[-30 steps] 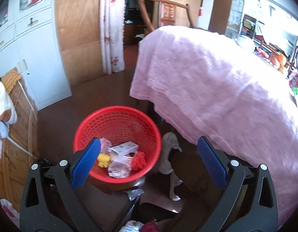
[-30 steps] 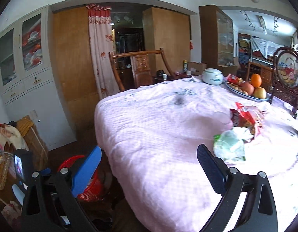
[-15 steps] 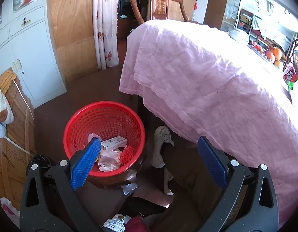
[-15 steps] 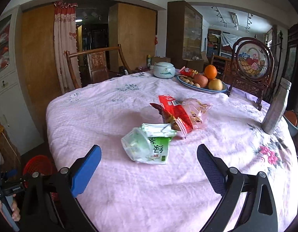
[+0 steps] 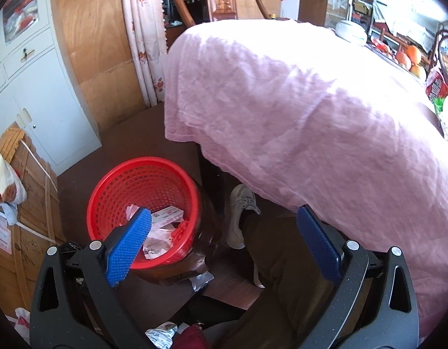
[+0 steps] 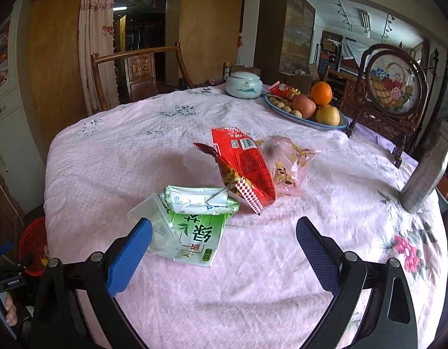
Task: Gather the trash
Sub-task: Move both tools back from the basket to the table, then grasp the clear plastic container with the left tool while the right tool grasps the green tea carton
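A red mesh basket (image 5: 142,174) stands on the floor beside the table, holding wrappers and a small box. My left gripper (image 5: 224,244) hangs open above the floor, its left pad over the basket's near rim, nothing held. On the pink tablecloth (image 6: 253,276) lie a green and white wrapper (image 6: 192,226), a red snack bag (image 6: 243,163) and a clear printed bag (image 6: 288,160). My right gripper (image 6: 224,250) is open low over the cloth, the green wrapper just ahead of its left pad. The basket (image 6: 35,244) shows at the far left of the right wrist view.
A fruit plate (image 6: 331,125), a lidded ceramic jar (image 6: 243,85), a metal flask (image 6: 427,171) and a framed round screen (image 6: 395,87) stand on the table. A person's shoe (image 5: 241,212) and leg are beside the basket. A wooden chair (image 6: 136,69), cardboard box (image 5: 29,203), white cabinet.
My right gripper swung from the table's edge to over the tabletop and closed in on the wrappers. My left gripper rose and drew back a little from the basket. Both stayed open.
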Demonstrator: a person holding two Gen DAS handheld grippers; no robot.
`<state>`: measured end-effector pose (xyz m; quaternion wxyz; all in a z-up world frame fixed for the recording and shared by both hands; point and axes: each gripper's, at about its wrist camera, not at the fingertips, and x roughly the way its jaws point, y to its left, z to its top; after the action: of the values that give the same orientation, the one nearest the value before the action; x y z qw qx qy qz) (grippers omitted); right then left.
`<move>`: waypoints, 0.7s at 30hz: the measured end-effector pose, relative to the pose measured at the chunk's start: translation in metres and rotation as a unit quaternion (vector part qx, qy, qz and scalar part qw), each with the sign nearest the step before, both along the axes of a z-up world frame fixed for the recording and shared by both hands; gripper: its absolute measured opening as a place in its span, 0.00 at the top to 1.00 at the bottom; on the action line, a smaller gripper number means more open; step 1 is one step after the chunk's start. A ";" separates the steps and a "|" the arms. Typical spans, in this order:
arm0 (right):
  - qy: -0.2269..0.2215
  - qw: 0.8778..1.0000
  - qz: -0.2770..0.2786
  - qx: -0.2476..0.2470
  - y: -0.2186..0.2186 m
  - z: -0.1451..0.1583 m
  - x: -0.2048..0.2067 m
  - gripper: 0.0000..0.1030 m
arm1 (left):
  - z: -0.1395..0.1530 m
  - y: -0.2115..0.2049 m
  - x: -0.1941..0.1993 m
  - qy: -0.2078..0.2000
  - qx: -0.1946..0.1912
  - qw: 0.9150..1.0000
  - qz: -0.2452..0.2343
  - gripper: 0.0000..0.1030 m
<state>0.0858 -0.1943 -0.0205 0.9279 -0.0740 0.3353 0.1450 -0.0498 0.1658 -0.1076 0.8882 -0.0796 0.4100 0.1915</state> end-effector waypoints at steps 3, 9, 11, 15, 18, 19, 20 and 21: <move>0.026 1.000 -0.012 0.007 -0.011 -0.013 0.009 0.06 | 0.009 -0.012 0.010 -0.003 0.002 1.000 -0.016 0.07; 0.024 0.999 -0.037 0.016 -0.033 -0.019 0.013 0.06 | 0.045 -0.044 0.035 -0.034 0.009 0.996 -0.076 0.07; 0.011 0.999 -0.043 0.017 -0.037 -0.016 0.012 0.06 | 0.059 -0.058 0.046 -0.048 0.002 0.994 -0.102 0.07; 0.001 0.999 -0.047 0.024 -0.039 -0.014 0.010 0.06 | 0.081 -0.089 0.074 -0.063 -0.038 0.984 -0.161 0.07; -0.007 0.998 -0.064 0.029 -0.044 -0.012 0.010 0.06 | 0.091 -0.118 0.097 -0.064 -0.075 0.973 -0.210 0.07; -0.013 0.997 -0.073 0.033 -0.047 -0.010 0.010 0.06 | 0.092 -0.131 0.104 -0.062 -0.081 0.968 -0.227 0.07; -0.019 0.996 -0.083 0.039 -0.052 -0.007 0.010 0.06 | 0.093 -0.145 0.109 -0.061 -0.083 0.965 -0.242 0.07; -0.024 0.994 -0.095 0.046 -0.058 -0.005 0.010 0.05 | 0.094 -0.158 0.115 -0.059 -0.083 0.961 -0.257 0.07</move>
<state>0.0958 -0.2520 -0.0255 0.9477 -0.0025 0.3113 0.0701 0.0654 0.0077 -0.0136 0.9204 -0.0566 0.3779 -0.0829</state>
